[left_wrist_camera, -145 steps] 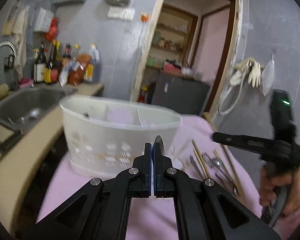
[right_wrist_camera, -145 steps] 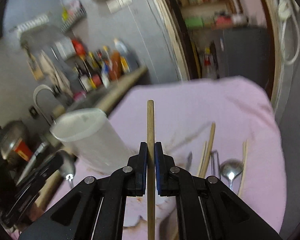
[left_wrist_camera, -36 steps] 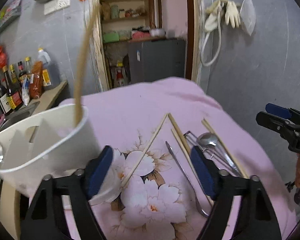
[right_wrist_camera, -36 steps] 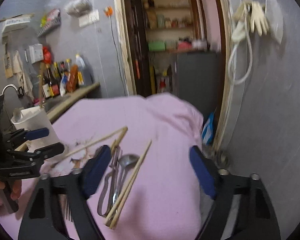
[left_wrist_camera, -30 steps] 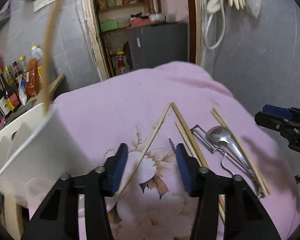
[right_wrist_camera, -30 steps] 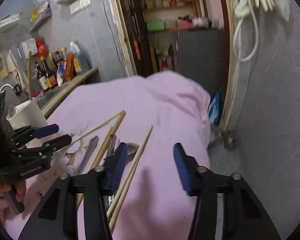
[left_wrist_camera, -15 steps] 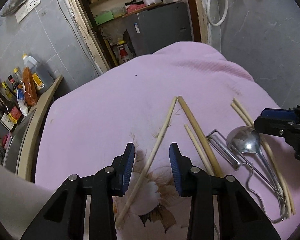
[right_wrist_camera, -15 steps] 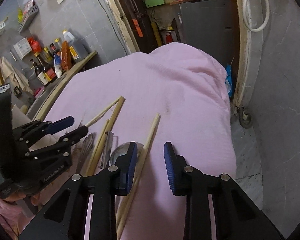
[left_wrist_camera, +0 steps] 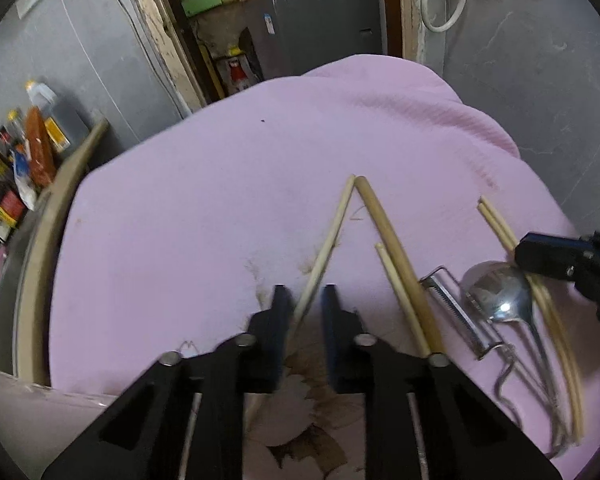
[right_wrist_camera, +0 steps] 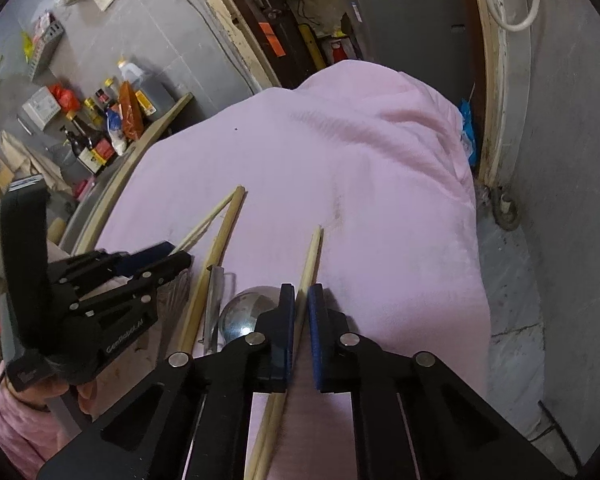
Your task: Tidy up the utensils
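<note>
Tools (left_wrist_camera: 303, 300) (right_wrist_camera: 298, 300) (two), five chopsticks (left_wrist_camera: 324, 248)

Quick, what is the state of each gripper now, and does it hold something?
Left gripper: has just been closing around a pale chopstick; firm grip cannot be told.
Right gripper: shut on the chopstick pair beside the spoon.

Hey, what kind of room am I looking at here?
Most likely a small home kitchen: sauce and oil bottles line a counter edge, a pink cloth covers a table with chopsticks and a spoon.
</note>
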A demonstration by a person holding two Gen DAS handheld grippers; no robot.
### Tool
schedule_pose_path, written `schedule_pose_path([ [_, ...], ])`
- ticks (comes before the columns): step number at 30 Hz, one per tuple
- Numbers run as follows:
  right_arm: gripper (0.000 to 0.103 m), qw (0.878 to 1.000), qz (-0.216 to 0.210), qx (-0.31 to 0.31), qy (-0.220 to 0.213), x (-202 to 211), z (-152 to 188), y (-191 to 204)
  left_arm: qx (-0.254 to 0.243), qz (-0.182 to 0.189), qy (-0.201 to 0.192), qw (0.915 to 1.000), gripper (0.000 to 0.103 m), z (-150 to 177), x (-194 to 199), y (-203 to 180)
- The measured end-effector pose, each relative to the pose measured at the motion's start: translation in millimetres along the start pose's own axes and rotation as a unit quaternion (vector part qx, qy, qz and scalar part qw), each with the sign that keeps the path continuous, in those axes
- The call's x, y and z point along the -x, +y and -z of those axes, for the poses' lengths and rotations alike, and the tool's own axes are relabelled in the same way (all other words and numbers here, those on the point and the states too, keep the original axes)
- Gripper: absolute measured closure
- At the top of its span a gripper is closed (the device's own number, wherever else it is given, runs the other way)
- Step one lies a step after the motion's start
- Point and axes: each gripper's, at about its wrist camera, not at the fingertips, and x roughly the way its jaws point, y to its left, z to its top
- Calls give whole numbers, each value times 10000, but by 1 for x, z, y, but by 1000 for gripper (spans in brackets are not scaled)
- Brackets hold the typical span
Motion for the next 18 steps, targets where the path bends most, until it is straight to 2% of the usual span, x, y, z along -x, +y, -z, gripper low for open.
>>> schedule_pose_path([
  [4,98,9999,-80,-49,-106,9,5,2,12,-25,43,10000,96,0,3,-2],
  [5,99,9998,-107,-73,-141,12,7,1,30,-12,48,10000,99,1,4,-3],
  [12,99,9991,-149,-155,-369,31,13,-2,595,490,111,9970,100,9,24,2],
  [15,99,9981,-190,-70,-584,42,19,2,703,651,-83,9954,100,17,43,3],
  [18,99,9952,-183,168,-943,56,27,12,739,795,-455,9931,100,31,67,3],
])
